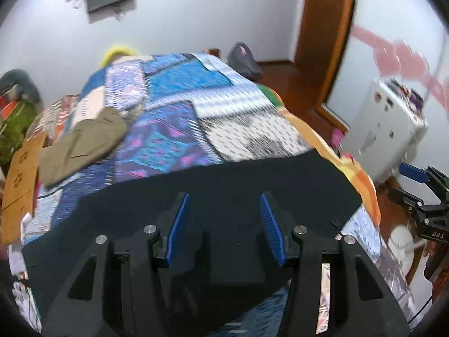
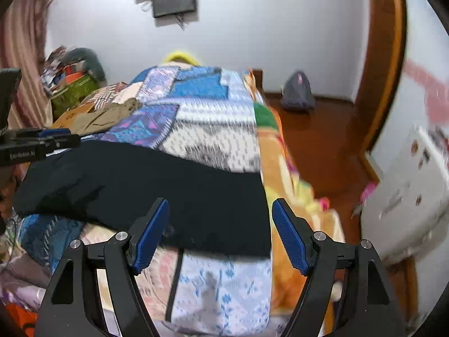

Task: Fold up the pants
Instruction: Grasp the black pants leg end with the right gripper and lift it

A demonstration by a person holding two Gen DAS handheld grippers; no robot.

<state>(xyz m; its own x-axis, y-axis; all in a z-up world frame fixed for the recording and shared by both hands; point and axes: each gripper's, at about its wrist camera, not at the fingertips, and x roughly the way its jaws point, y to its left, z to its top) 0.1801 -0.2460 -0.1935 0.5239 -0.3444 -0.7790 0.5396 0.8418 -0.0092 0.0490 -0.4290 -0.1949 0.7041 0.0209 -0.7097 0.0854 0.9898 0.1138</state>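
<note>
We find the black pants (image 1: 213, 179) lying flat across the near end of the bed (image 1: 179, 90), on its patchwork quilt (image 2: 202, 112). The left gripper (image 1: 224, 226) hovers above the dark cloth, its jaws spread with nothing pinched between them. The right gripper (image 2: 220, 234) hangs over the pants' near edge by the side of the bed, jaws spread wider and likewise empty. A second, olive-brown garment (image 1: 84, 143) lies farther up the quilt, well apart from the pants. Both views are blurred. A white fridge (image 2: 407, 191) stands beside the bed.
</note>
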